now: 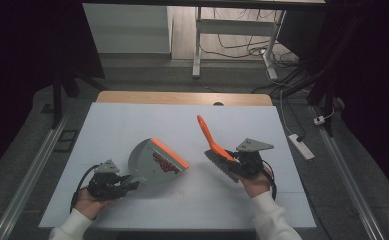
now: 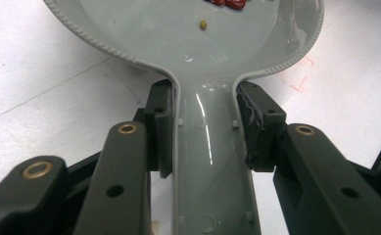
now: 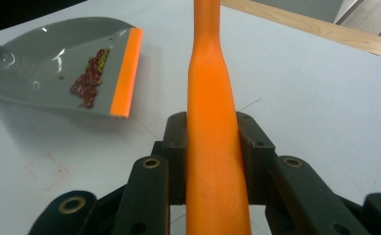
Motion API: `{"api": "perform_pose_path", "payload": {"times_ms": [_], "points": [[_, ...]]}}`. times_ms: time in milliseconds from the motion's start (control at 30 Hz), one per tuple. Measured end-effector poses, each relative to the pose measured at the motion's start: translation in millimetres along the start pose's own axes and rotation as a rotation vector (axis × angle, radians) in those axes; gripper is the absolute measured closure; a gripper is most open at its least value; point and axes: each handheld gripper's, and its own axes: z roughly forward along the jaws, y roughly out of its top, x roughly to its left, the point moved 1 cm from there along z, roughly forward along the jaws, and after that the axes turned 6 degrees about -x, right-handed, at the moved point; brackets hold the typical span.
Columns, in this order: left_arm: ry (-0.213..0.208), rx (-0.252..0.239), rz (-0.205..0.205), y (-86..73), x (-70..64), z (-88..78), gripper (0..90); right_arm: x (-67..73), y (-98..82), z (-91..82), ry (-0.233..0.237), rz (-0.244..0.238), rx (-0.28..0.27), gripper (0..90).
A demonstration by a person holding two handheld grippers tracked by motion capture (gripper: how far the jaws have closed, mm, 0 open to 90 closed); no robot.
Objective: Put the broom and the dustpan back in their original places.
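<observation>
Hands come up from the bottom of the high view, and each one holds a tool. The left tool (image 1: 127, 184) is closed tight on the handle of a grey dustpan (image 1: 149, 162). In the left gripper view the two black pads (image 2: 159, 125) press on both sides of the shiny grey handle (image 2: 210, 161). The dustpan sits on the white counter (image 1: 132, 120), left of the middle and close to the person. Its front edge has an orange strip (image 1: 170, 152) that points toward the other hand.

Inside the pan lies a small pile of red bits (image 1: 164, 161), close behind the orange strip. A few yellowish bits are mixed in, as the right gripper view shows (image 3: 87, 76). One tiny yellow-green bit (image 2: 203, 24) lies alone nearer the handle.

The right tool (image 1: 234, 159) is closed tight on an orange brush (image 1: 213, 141). In the right gripper view its jaws squeeze the brush handle (image 3: 212, 122) from both sides. The handle sticks up and away from the person, tilted to the left. The dark bristles (image 1: 220, 165) hang down by the counter, and whether they touch it is hard to tell. The brush is to the right of the dustpan, with bare counter between them.
</observation>
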Motion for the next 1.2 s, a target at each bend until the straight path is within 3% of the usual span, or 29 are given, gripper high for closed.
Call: {"api": "perform_pose_path", "payload": {"times_ms": [133, 667, 1200], "points": [[0.030, -0.017, -0.012, -0.1, -0.7, -1.7, 61.5, -2.3, -3.7, -5.0, 0.009, 0.008, 0.001, 70.1], [0.073, -0.033, -0.062, -6.1, -2.7, -4.8, 61.6, -3.3, -15.4, -20.7, 0.011, 0.019, 0.017, 70.1], [0.178, -0.054, -0.178, -15.3, 3.1, -9.5, 61.5, -9.0, -29.4, -41.4, -0.005, 0.039, 0.023, 70.1]]}}
